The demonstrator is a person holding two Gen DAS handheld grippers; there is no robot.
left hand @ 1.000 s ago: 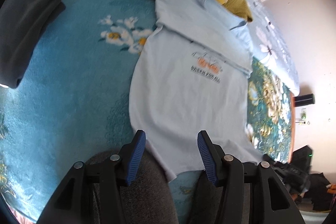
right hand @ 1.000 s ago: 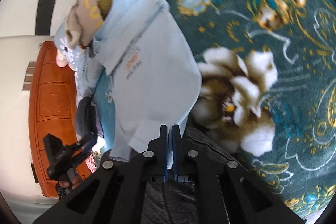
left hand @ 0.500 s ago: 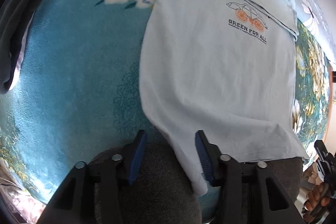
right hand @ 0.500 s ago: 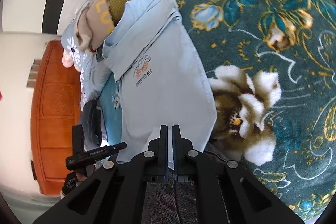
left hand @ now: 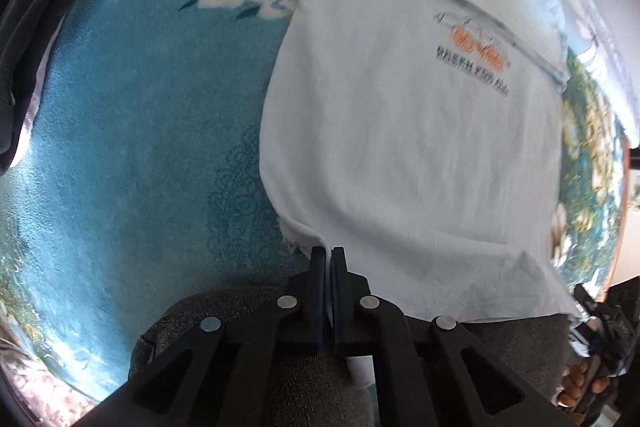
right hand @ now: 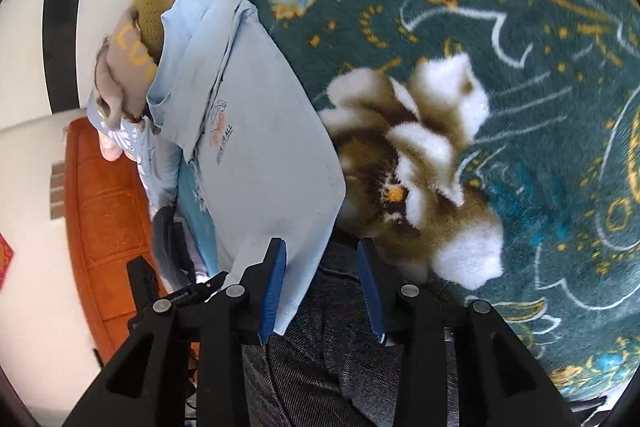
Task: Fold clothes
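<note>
A pale blue shirt lies on a flowery blue blanket. The left gripper has just pinched its hem. The right gripper has just let go.

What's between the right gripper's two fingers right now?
In the right wrist view, the right gripper stands open; the shirt hem's corner and the person's dark trousers lie between its fingers.
</note>
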